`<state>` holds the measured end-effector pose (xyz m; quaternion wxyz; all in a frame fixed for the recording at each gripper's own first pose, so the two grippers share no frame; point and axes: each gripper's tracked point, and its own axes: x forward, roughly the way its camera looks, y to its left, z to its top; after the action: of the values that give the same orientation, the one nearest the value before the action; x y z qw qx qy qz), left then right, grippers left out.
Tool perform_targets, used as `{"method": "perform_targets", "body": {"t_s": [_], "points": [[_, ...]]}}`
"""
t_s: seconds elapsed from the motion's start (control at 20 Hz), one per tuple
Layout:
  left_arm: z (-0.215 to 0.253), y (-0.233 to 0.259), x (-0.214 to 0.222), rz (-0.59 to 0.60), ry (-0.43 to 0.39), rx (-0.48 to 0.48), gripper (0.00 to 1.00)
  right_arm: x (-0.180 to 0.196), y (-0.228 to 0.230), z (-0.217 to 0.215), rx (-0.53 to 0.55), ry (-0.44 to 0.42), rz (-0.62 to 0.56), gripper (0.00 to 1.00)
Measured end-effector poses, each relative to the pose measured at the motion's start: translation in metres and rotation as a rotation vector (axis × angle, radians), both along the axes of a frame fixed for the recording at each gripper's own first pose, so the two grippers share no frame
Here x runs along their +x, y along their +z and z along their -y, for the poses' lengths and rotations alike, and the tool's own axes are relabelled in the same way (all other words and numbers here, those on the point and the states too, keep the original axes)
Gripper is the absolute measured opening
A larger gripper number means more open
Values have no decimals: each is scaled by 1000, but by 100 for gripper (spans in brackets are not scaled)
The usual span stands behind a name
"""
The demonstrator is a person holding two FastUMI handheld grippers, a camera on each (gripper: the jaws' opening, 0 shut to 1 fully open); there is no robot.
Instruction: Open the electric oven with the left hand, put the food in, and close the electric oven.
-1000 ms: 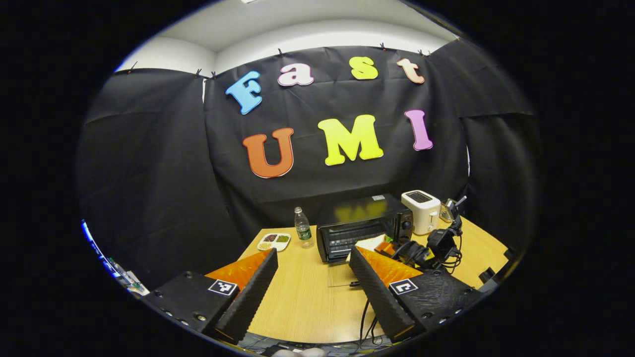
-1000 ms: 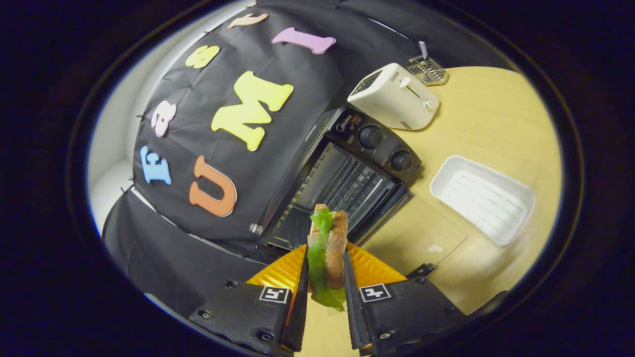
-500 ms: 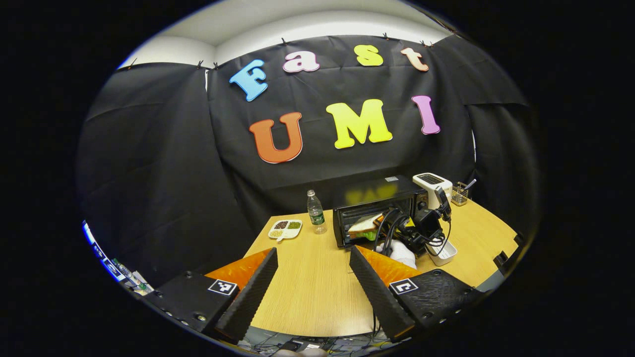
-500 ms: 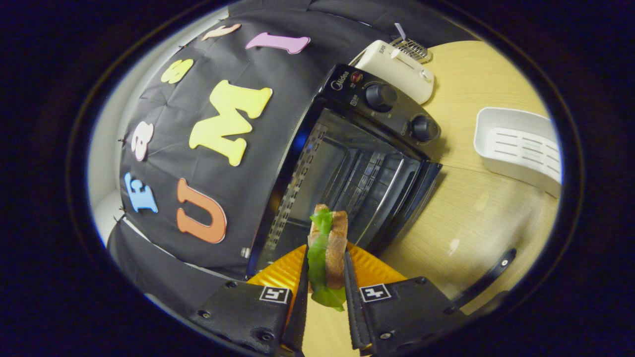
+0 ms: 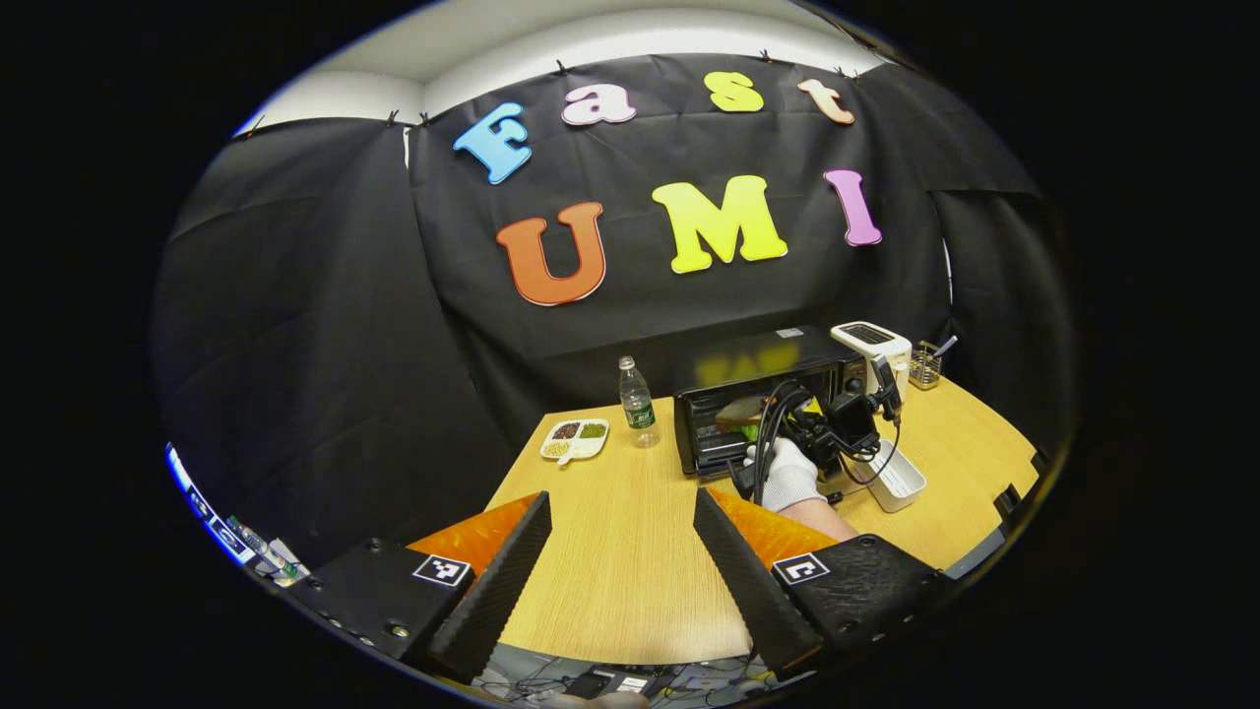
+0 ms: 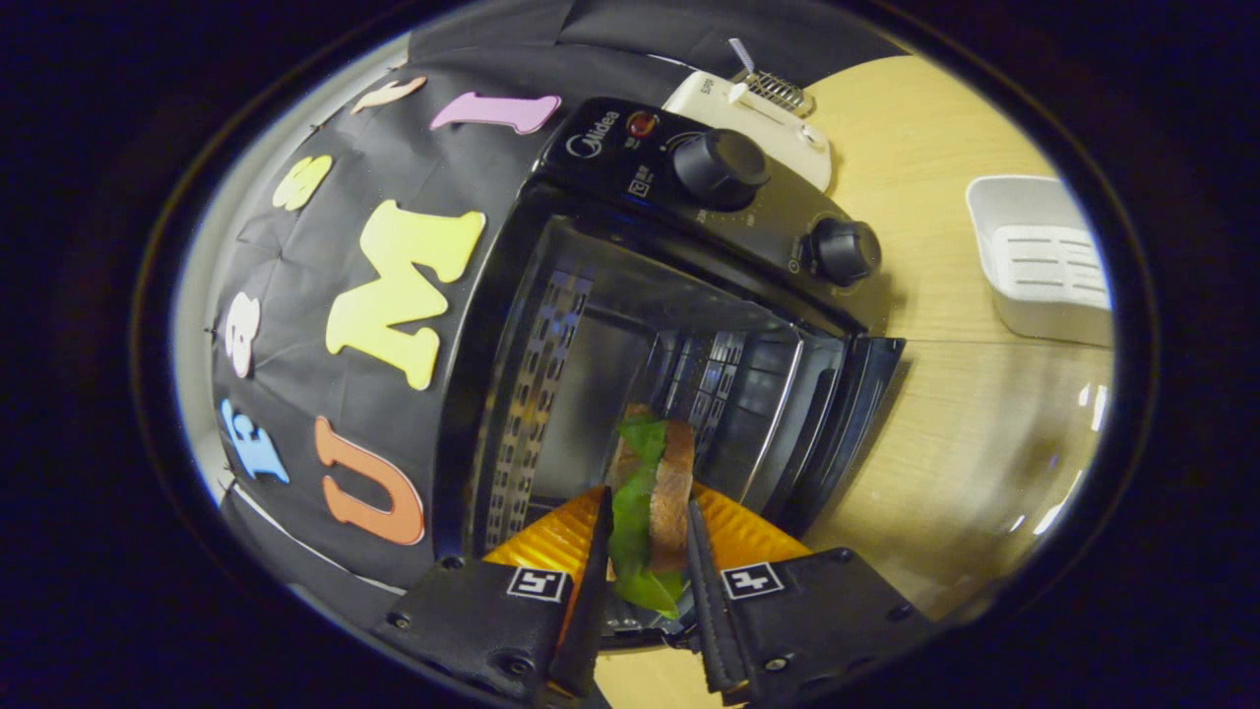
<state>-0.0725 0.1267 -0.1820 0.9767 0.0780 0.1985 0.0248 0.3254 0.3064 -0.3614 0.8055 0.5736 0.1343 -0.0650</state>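
The black electric oven (image 6: 591, 246) stands open, its glass door (image 6: 984, 463) folded down onto the table. My right gripper (image 6: 645, 512) is shut on a sandwich (image 6: 652, 478) of brown bread with green lettuce, and the sandwich's front end is inside the oven's mouth over the rack. In the left gripper view the oven (image 5: 758, 384) sits at the back of the table, with the right gripper (image 5: 837, 428) and a gloved hand (image 5: 785, 475) at its opening. My left gripper (image 5: 620, 502) hangs open over the near table, well back from the oven, with nothing between its fingers.
A white toaster (image 5: 871, 345) and a wire utensil holder (image 5: 923, 366) stand right of the oven. A white tray (image 5: 894, 480) lies in front of them. A water bottle (image 5: 637, 399) and a small divided dish (image 5: 574, 439) sit left of the oven. Two knobs (image 6: 721, 165) are on the oven's panel.
The right gripper has carried the sandwich forward from in front of the oven into its mouth. The left gripper has drawn back from the oven, still open.
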Motion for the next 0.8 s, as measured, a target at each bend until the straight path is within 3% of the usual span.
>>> {"method": "perform_targets", "body": {"t_s": [0.05,0.1,0.15,0.2,0.3,0.45,0.55,0.65,0.8], "points": [[0,-1,1,-2,2,-2,96,0,0,0,-61,13,-10,36],[-1,-3,2,-9,5,-4,96,0,0,2,-127,24,-12,36],[0,-4,1,-15,9,-12,95,-1,3,0,-174,42,-9,63],[2,-5,2,-18,10,-22,96,0,7,2,-210,57,-11,57],[4,-4,2,-11,12,-25,96,-9,5,7,-298,82,-36,98],[9,-4,1,-6,17,-41,96,-21,20,24,-460,100,-9,98],[12,-1,4,6,20,-52,96,-32,29,27,-514,156,5,99],[15,4,6,21,29,-63,96,-53,35,31,-575,217,0,99],[23,14,8,47,33,-80,96,-89,64,58,-752,266,39,100]]}}
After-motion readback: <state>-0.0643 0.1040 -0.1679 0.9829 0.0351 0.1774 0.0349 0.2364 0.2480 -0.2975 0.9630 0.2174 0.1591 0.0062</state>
